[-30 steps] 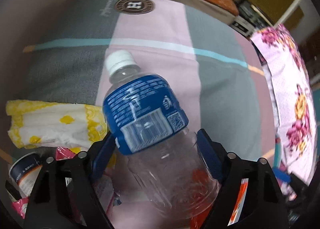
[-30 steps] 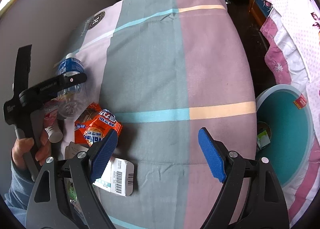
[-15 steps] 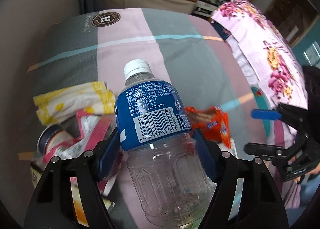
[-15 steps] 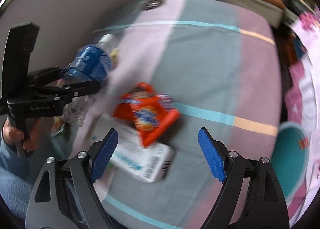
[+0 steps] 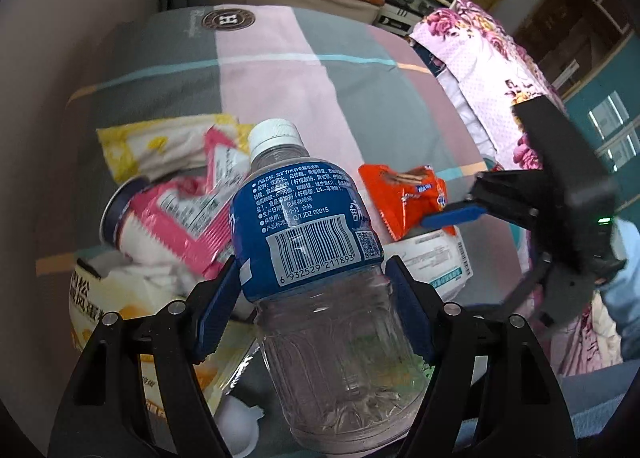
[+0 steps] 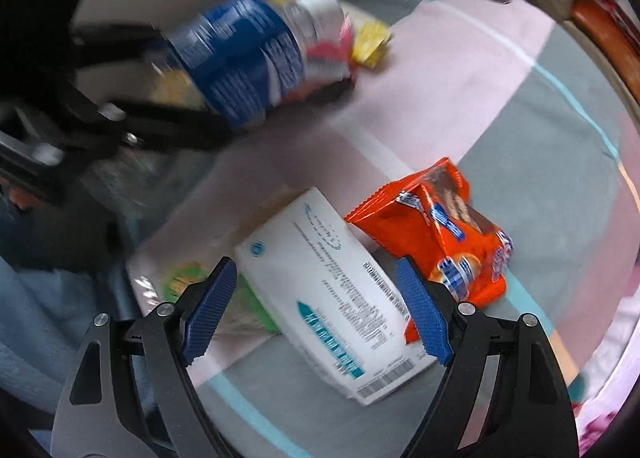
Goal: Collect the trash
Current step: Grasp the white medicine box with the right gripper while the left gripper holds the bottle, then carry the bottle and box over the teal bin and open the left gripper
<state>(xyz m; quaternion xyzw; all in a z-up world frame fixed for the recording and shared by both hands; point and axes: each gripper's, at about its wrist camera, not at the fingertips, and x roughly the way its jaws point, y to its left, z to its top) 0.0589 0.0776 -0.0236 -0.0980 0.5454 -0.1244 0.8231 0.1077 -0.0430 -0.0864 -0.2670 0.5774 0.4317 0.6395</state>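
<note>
**Bottle's grabbed, box is next**

Empty bottle (image 5: 316, 258) is pinched in the left claw (image 5: 314, 308), cap pointing away, up off the bed (image 5: 280, 70). White box (image 6: 332, 298) lies right under the spread, empty right claw (image 6: 316, 308), long axis angled across the gap, orange snack bag (image 6: 440, 234) touching it.

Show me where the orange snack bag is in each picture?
Left wrist view: the orange snack bag lies right of centre on the striped blanket, just right of the bottle.
Right wrist view: the bag sits right of centre, above the right pad.
Shared landmark: the white box touching the bag.
</note>
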